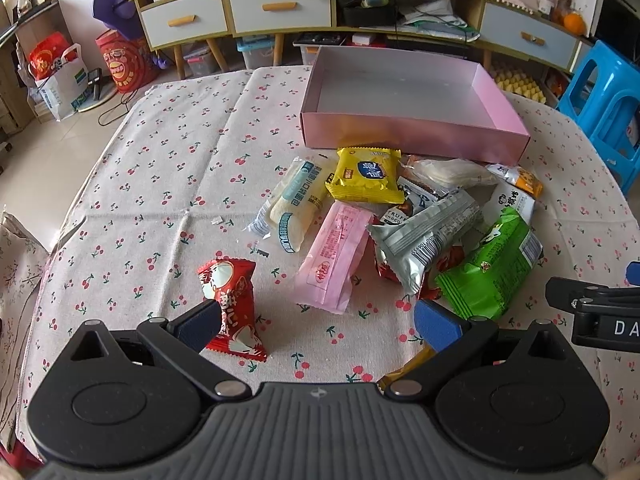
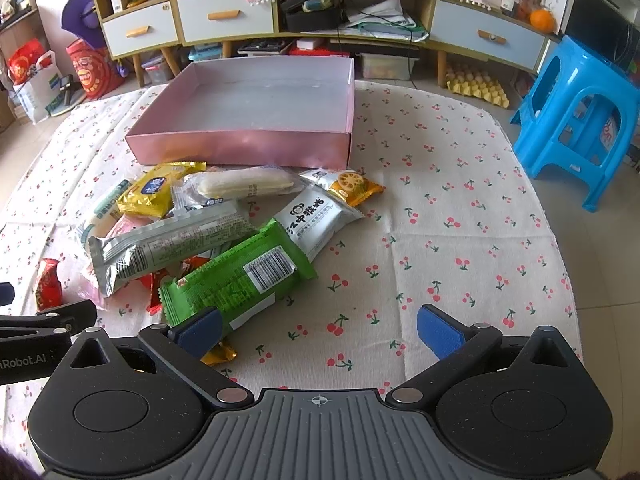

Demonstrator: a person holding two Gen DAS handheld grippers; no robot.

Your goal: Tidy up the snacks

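On the cherry-print tablecloth (image 1: 168, 184) the snacks lie in a loose heap just in front of the pink box (image 1: 412, 132), which stands with nothing in it and its open side up, probably so that packets can be dropped in from above. Both tools are low at the near edge of the table, side by side, and I judge that sorting has not yet begun. The left gripper (image 1: 318, 326) has its jaws spread wide and holds nothing; its left pad is in front of the red packet (image 1: 232, 300), which lies alone, apart from the heap, and so is an easy first pick. The right gripper (image 2: 318, 330) is also wide and holds nothing, and its left pad overlaps the near end of the green packet (image 2: 236, 284), but I cannot tell if it touches. The wrappers are thin glossy film, crinkled, with sealed saw-tooth ends; such film is slippery and will bend under a pinch. The grey-silver packet (image 2: 168, 248) is long and flat and rests across others, and the yellow packet (image 1: 366, 176) is almost square and puffed. The pink packet (image 1: 336, 256) looks matte and soft. The box seems to be smooth card with low straight walls.
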